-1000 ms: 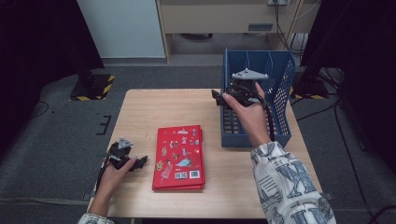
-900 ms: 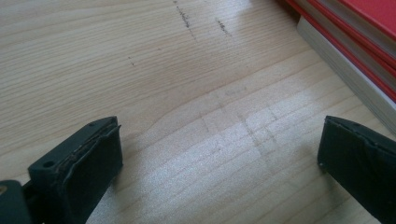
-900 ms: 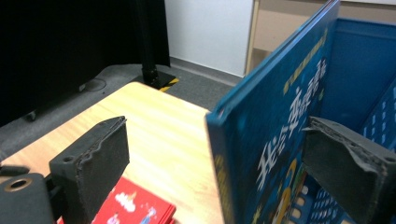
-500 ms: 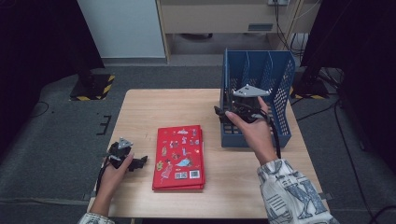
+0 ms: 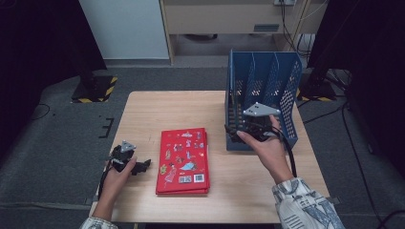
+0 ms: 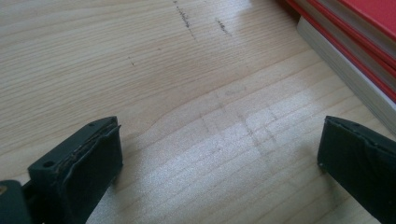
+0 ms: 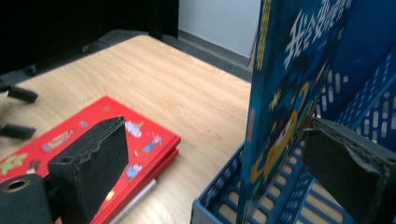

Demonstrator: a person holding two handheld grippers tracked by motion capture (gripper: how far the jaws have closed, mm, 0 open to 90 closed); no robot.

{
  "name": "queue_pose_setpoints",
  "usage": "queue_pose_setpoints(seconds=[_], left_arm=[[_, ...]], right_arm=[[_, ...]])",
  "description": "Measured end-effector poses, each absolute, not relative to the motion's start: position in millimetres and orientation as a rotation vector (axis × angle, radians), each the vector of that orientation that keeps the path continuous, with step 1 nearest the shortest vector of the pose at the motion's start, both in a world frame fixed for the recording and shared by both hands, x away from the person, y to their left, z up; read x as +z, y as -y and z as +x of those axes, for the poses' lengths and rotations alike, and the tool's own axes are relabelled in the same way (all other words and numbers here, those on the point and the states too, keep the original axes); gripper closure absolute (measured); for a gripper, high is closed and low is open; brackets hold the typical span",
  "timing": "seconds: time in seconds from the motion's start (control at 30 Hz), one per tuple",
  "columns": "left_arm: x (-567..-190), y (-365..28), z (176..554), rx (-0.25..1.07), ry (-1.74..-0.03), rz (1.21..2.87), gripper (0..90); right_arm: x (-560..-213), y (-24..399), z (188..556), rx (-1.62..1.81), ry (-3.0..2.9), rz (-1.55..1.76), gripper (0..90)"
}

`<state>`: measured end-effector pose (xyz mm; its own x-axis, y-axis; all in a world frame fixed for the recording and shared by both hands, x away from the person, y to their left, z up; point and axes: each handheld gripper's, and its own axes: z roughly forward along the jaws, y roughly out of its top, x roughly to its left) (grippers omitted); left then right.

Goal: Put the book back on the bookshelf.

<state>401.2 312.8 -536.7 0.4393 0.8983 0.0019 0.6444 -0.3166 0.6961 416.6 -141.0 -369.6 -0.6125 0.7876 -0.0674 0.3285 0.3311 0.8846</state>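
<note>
A stack of red books (image 5: 184, 160) lies flat at the middle of the wooden table (image 5: 167, 109). At the right stands a blue perforated file rack (image 5: 265, 90). My right gripper (image 5: 231, 132) hangs at the rack's front left corner. In the right gripper view it (image 7: 219, 158) is open, with a blue picture book (image 7: 289, 93) standing upright in the rack (image 7: 219, 205) between the wide-apart jaws. My left gripper (image 5: 143, 166) rests on the table left of the red books. In its own view it (image 6: 219, 163) is open over bare wood, the red books (image 6: 355, 42) just beyond.
The rack has several upright dividers. Dark floor surrounds the table, with black stands and cables (image 5: 334, 95) at the right and a yellow-striped base (image 5: 93, 90) at the back left. The far left part of the table is bare wood.
My right gripper has come down and toward the person, from higher at the rack to its front left corner. The left gripper and the red books have stayed put.
</note>
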Motion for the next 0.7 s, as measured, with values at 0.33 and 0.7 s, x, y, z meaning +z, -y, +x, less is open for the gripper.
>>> queue_pose_setpoints(seconds=[0.33,0.7], left_arm=[[-537,-311,400,0.524,-1.294,2.066,0.0],[-531,-308,396,0.549,-1.298,2.053,3.6]], right_arm=[[-392,153,398,1.283,-2.163,1.018,9.3],[-441,131,371,1.358,-2.256,1.002,15.0]])
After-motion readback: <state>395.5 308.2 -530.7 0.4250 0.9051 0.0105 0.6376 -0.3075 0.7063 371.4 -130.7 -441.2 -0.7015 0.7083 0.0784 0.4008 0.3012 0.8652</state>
